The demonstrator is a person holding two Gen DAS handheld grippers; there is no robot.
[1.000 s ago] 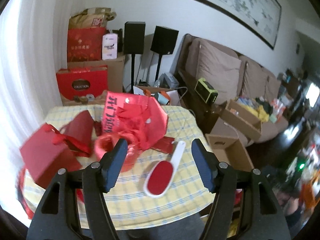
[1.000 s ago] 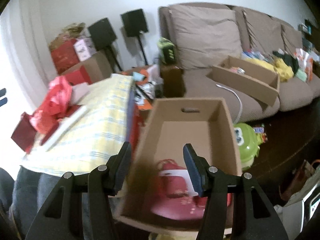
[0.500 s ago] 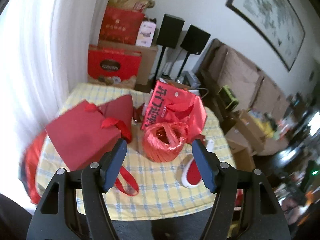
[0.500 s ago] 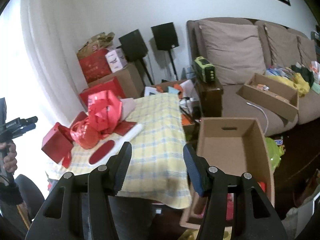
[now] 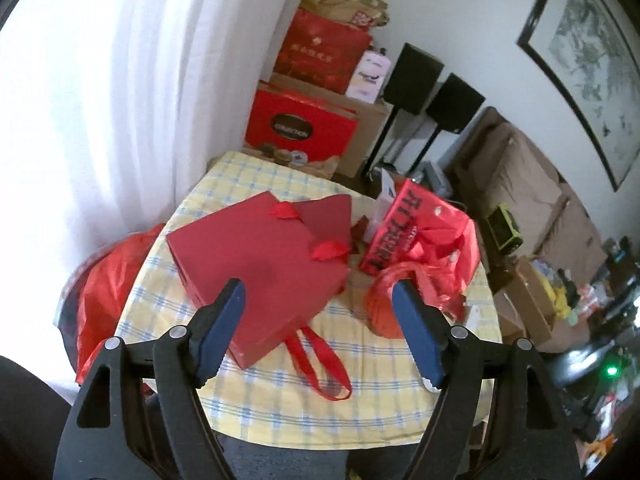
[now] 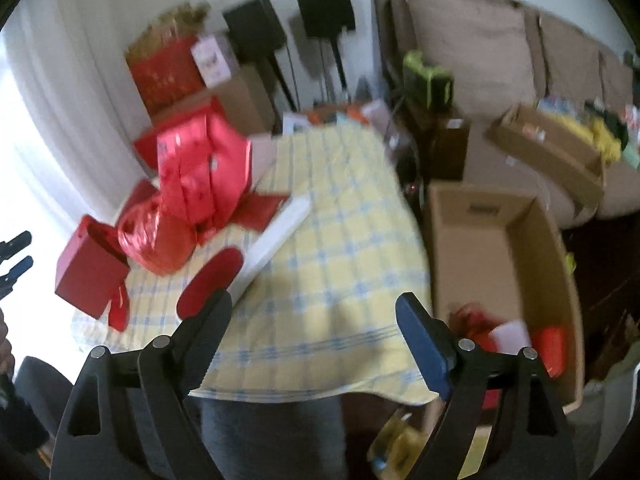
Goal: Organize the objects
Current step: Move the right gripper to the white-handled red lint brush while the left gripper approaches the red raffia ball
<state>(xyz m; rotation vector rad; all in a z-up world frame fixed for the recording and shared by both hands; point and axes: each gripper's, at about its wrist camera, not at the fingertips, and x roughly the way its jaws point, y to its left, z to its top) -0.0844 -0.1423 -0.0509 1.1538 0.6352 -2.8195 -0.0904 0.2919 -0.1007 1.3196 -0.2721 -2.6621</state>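
A flat red gift bag [image 5: 256, 264] lies on the table [image 5: 360, 408], which has a yellow checked cloth. Its ribbon handle [image 5: 320, 364] trails toward the near edge. The left gripper [image 5: 318, 324] hangs over the bag. Its jaws are opening and nothing is between them.

Just beside the bag sits a round red bundle [image 5: 380, 304], and a crinkly red plastic bag [image 5: 424, 232] leans behind it. In the right view a lint brush [image 6: 240, 264] with a red pad and a white handle lies near them. The right gripper [image 6: 312, 328] hangs over the bare cloth near the table edge. Its jaws are opening too, with nothing held.

A cardboard box [image 6: 500, 240] stands on the floor next to the table, with some red things already inside.

What could go wrong? The gift bag is wide and flat, so the jaws may slide off it. The loose ribbon could catch the round bundle and drag it off the table.

The right view is blurry, so the things in the box are hard to name. The right jaw in the left view covers part of the bundle.
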